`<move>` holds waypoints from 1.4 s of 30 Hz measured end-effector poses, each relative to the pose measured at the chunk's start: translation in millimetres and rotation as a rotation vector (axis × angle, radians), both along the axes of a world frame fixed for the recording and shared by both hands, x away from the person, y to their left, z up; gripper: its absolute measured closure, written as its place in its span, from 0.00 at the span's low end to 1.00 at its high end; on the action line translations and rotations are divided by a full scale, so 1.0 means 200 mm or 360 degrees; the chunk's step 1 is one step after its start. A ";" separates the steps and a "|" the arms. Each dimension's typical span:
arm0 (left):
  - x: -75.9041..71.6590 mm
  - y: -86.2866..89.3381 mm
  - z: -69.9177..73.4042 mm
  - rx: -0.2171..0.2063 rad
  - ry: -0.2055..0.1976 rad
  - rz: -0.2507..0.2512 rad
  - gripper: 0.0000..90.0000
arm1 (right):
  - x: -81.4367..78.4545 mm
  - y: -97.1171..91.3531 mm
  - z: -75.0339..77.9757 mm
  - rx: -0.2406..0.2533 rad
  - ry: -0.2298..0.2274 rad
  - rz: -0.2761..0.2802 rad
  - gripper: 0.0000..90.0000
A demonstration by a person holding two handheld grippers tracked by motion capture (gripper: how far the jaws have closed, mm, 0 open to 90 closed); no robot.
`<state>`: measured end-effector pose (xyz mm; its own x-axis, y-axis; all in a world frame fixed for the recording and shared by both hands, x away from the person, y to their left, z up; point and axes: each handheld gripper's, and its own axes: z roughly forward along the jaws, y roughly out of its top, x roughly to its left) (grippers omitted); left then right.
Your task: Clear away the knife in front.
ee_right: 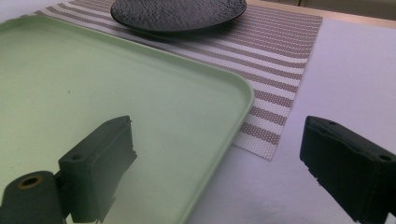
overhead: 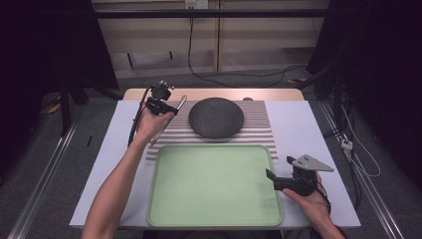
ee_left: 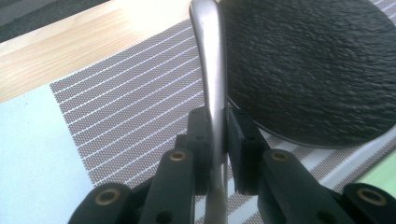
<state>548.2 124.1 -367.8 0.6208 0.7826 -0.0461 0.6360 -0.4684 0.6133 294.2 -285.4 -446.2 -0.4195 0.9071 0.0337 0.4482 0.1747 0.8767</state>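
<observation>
Because the metal utensil handle (ee_left: 211, 65) looks stiff, smooth and slippery, the left tool (ee_left: 215, 135) clamps it mid-shaft near the counter's far-left corner; the right tool (ee_right: 219, 154) gapes empty.

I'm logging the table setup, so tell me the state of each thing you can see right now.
Left tongs: shut on the metal utensil handle.
Metal utensil handle: clamped, lifted over the striped mat.
Right tongs: open, holding nothing, at the tray's right edge.
Green tray: empty, flat on the table.
Dark plate: empty, on the striped mat.
</observation>
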 end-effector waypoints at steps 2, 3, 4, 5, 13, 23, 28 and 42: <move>-0.02 0.00 0.01 0.0011 -0.0006 -0.0011 0.89 | 0.00 0.00 0.00 0.0001 0.0004 -0.0002 0.11; -0.03 0.00 0.01 0.0018 -0.0014 -0.0024 0.89 | 0.00 0.00 0.00 -0.0001 0.0000 0.0001 0.11; -0.04 0.00 0.02 0.0019 -0.0014 -0.0032 0.89 | 0.00 0.00 0.00 -0.0002 -0.0001 0.0002 0.11; -0.05 0.00 0.02 0.0019 -0.0015 -0.0035 0.89 | 0.00 0.00 0.00 0.0000 0.0004 0.0001 0.11; -0.16 -0.02 0.08 0.0071 -0.0023 -0.0048 0.89 | -0.01 0.00 0.00 -0.0007 0.0001 0.0006 0.11; -0.27 -0.03 0.10 0.0022 -0.0033 -0.0123 0.89 | 0.00 0.00 0.00 -0.0008 0.0008 0.0004 0.11; -0.33 -0.04 0.09 0.0019 -0.0020 -0.0167 0.89 | 0.00 0.00 0.00 -0.0007 0.0010 0.0006 0.11; -0.50 -0.11 0.06 0.0057 0.0039 -0.0252 0.89 | 0.00 0.00 0.00 -0.0010 0.0014 0.0013 0.11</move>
